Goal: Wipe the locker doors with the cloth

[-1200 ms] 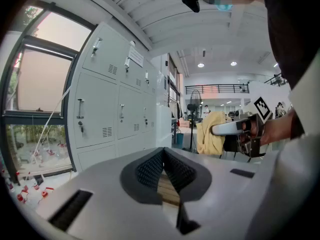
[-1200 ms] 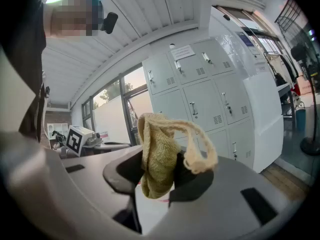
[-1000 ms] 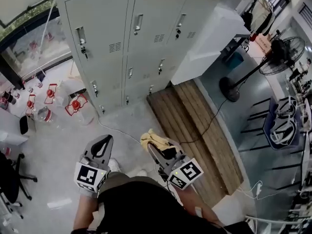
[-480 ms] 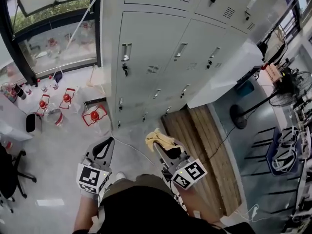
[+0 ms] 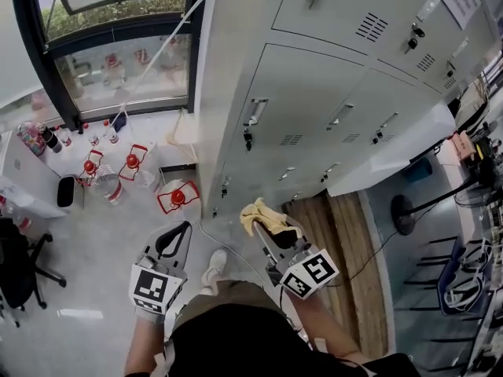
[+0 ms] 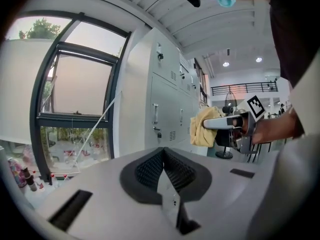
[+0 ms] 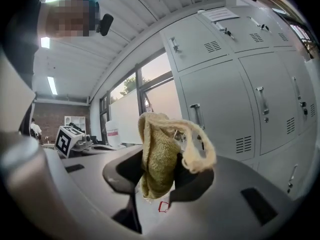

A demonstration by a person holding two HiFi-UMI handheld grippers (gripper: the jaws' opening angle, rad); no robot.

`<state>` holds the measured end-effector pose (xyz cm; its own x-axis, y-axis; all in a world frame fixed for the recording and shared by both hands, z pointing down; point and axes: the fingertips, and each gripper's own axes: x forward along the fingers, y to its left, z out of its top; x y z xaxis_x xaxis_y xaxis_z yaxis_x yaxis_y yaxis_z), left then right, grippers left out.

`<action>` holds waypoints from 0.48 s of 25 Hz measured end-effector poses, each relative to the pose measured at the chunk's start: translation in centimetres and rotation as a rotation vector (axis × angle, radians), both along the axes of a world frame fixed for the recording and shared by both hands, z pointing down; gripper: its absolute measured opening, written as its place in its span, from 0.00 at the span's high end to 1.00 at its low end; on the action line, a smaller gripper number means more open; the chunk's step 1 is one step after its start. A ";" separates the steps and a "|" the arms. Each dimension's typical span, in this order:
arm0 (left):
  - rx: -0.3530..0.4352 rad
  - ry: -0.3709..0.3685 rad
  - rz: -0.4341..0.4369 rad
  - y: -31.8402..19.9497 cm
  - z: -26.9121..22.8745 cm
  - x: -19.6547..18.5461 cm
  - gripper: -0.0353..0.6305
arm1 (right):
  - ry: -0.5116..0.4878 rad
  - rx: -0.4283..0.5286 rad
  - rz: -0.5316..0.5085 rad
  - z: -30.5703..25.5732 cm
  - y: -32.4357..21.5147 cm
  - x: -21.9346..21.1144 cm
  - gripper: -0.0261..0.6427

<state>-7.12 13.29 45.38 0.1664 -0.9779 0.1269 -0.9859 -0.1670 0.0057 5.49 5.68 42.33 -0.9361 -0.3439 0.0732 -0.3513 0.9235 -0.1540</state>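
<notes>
At the far left a chair [image 5: 20, 265] sits on the floor, and beyond it the window [image 5: 118, 61] runs up to the lockers' [image 5: 314, 100] near corner. Red-capped bottles [image 5: 130, 163] cluster on the floor below the glass, just beside that corner, so the way in along the lockers' blank side is crowded low down.

The left gripper [image 5: 174, 238] is held over bare floor with its jaws closed together, pads meeting and nothing between them (its own view shows this plainly [image 6: 163, 159]). The floor between it and the bottles is open.

The lockers' corner edge falls just above the gap between the two grippers; the doors spread away to the right of it, handles and vents facing out.

The right gripper [image 5: 271, 234] has its jaws clamped on the cloth [image 5: 259, 213], a yellow wad bunched above the fingertips with one loop flopping to the right [image 7: 157, 159]. The cloth is apart from the doors, touching none of them, with clear air between.

Right of it a wooden platform [image 5: 338, 234] lies along the locker base, its near edge close under the right gripper. A fan [image 5: 405, 210] stands past the platform's far side.
</notes>
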 end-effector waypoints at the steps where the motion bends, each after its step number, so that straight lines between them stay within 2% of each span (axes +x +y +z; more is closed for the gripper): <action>1: 0.005 -0.011 -0.003 -0.8 -0.1 -0.7 0.93 | -0.011 0.000 -0.003 -0.1 -1.0 -0.8 0.74; 6: 0.006 -0.034 -0.013 -5.8 -1.5 -3.2 0.93 | -0.048 0.027 -0.027 -1.2 -5.9 -4.0 0.74; 12: 0.031 -0.083 0.002 -13.0 -4.2 -4.7 0.93 | -0.108 0.118 -0.027 -4.8 -12.1 -6.0 0.74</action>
<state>-11.81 0.32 41.21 0.1587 -0.9811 0.1104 -0.9824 -0.1681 -0.0816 -0.54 -6.43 37.54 -0.9454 -0.3188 -0.0679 -0.3134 0.9463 -0.0791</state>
